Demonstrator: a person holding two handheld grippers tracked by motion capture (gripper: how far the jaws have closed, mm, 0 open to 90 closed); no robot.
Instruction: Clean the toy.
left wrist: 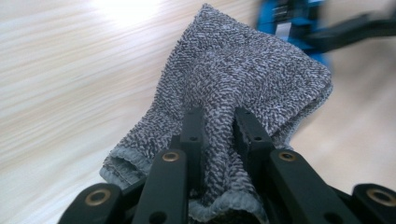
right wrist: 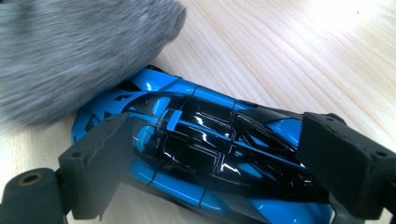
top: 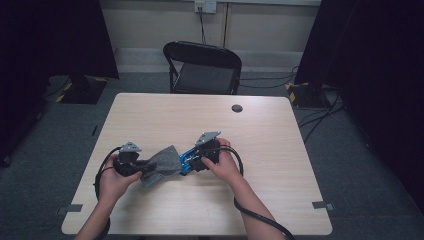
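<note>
Cloth [left wrist: 243,79] sits pinched in my left gripper [left wrist: 218,122], its far end over the toy car [right wrist: 205,154] that my right gripper [right wrist: 210,163] clasps at its three o'clock.

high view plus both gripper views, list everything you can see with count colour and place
cloth: 1, grey, near middle of the table, pinched in the left gripper
toy car: 1, blue and black, on the table right of the cloth, between the right gripper's pads, which press its sides
table: 1, light wood, centre
grommet: 1, dark, round, far part of the tabletop
chair: 1, black, folding, behind the table
wall socket: 1, pale, on the far wall, cable hanging from it
left gripper: 1, black, shut on the cloth
right gripper: 1, black, closed on the toy car
hands: 2, each holding a gripper at the near table edge
</note>
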